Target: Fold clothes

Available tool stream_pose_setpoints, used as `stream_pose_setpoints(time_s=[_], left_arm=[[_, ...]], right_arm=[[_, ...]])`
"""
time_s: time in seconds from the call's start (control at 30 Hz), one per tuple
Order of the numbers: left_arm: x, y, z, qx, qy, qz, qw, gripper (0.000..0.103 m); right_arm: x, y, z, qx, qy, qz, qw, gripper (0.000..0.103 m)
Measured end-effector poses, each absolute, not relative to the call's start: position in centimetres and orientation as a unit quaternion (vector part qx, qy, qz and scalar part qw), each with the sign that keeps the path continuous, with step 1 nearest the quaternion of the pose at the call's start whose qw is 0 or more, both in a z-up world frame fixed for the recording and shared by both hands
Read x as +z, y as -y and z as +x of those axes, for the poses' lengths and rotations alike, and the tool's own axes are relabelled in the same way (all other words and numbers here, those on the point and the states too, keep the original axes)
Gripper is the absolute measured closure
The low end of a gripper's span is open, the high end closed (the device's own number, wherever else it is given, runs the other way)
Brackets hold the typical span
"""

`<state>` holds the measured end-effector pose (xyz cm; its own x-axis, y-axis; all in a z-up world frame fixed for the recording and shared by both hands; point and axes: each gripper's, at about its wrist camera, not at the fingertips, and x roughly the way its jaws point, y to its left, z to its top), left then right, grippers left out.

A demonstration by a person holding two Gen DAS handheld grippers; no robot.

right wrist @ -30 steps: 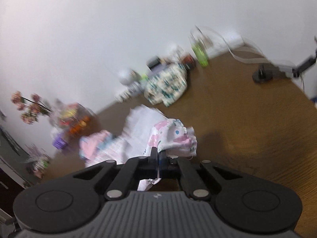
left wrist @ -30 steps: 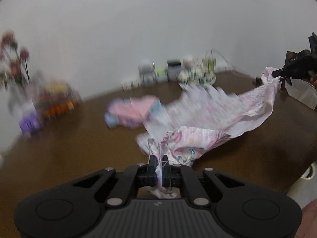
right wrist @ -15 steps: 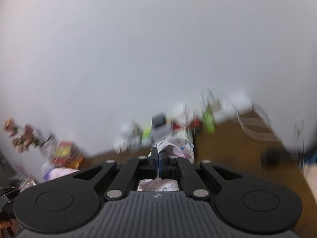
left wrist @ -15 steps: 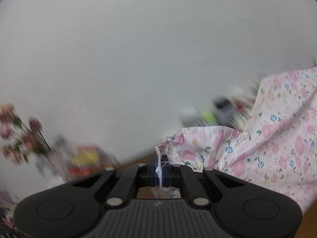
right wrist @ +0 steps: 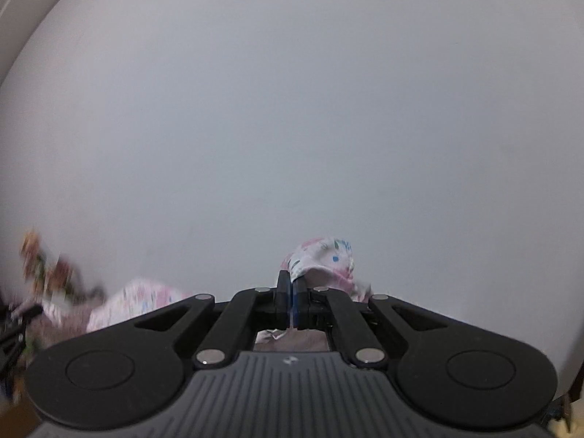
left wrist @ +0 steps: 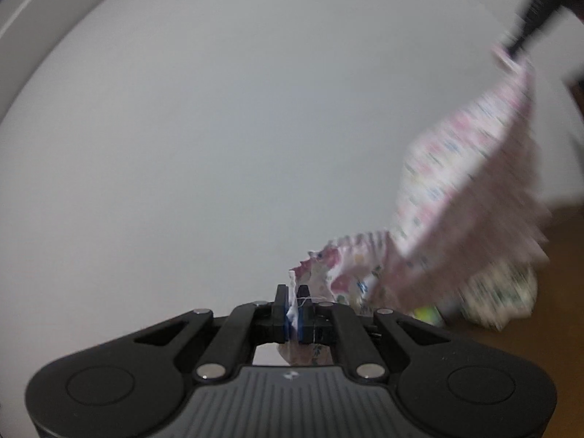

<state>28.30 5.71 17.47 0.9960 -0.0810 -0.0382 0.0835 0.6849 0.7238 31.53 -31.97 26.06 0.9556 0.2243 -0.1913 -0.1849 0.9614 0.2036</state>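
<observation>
- Left wrist view: my left gripper (left wrist: 292,294) has its jaws pressed together on a white edge of the floral cloth (left wrist: 467,182), with a loose thread crossing the right finger
- From that pinch the cloth bunches just right of my jaws, then rises up and to the right as a blurred pink sheet, well above my fingertips
- At the far top right of that sheet a dark shape, my right gripper (left wrist: 525,33), meets the upper corner of the cloth; from here I cannot tell how its jaws stand
- A short tail of the same cloth hangs below my jaws, showing in the gap behind the fingers
- Low and right of my jaws, behind the sheet, sits a blurred patterned bundle (left wrist: 503,295) on the brown table (left wrist: 562,255); a small yellow-green thing beside it is too blurred to name
- Everything above and left of my jaws is plain pale wall (left wrist: 219,127)
- Right wrist view: my right gripper (right wrist: 292,284) is clamped shut on the floral cloth (right wrist: 325,259), a small puff of it standing just above and right of the fingertips
- A bit of cloth shows under the jaws in the gap behind them
- More pink cloth lies low to the left of my jaws, past the gripper body
- Far left, blurred flowers (right wrist: 40,262) stand against the wall (right wrist: 292,109)
</observation>
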Motion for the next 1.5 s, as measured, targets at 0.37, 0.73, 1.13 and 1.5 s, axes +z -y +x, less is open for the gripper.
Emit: stream_pose_setpoints(time_s=[0.37, 0.73, 1.13, 1.5], left_arm=[[-4.0, -2.1, 13.6, -0.223, -0.211, 0.422, 0.853, 0.1], [-3.5, -3.9, 11.7, -0.235, -0.273, 0.299, 0.884, 0.045], [4.0, -13.1, 16.5, -0.151, -0.302, 0.116, 0.934, 0.012], [-0.3, -16.5, 30.9, -0.073, -0.385, 0.079, 0.917, 0.038]], right_arm=[[1.9, 36.1, 19.6, 0.092, -0.341, 0.168, 0.92, 0.102], [-1.4, 36.6, 13.7, 0.06, -0.385, 0.197, 0.9, 0.059], [5.9, 36.1, 16.2, 0.073, -0.305, 0.147, 0.938, 0.032], [7.4, 17.9, 28.1, 0.222, -0.352, 0.004, 0.909, 0.028]])
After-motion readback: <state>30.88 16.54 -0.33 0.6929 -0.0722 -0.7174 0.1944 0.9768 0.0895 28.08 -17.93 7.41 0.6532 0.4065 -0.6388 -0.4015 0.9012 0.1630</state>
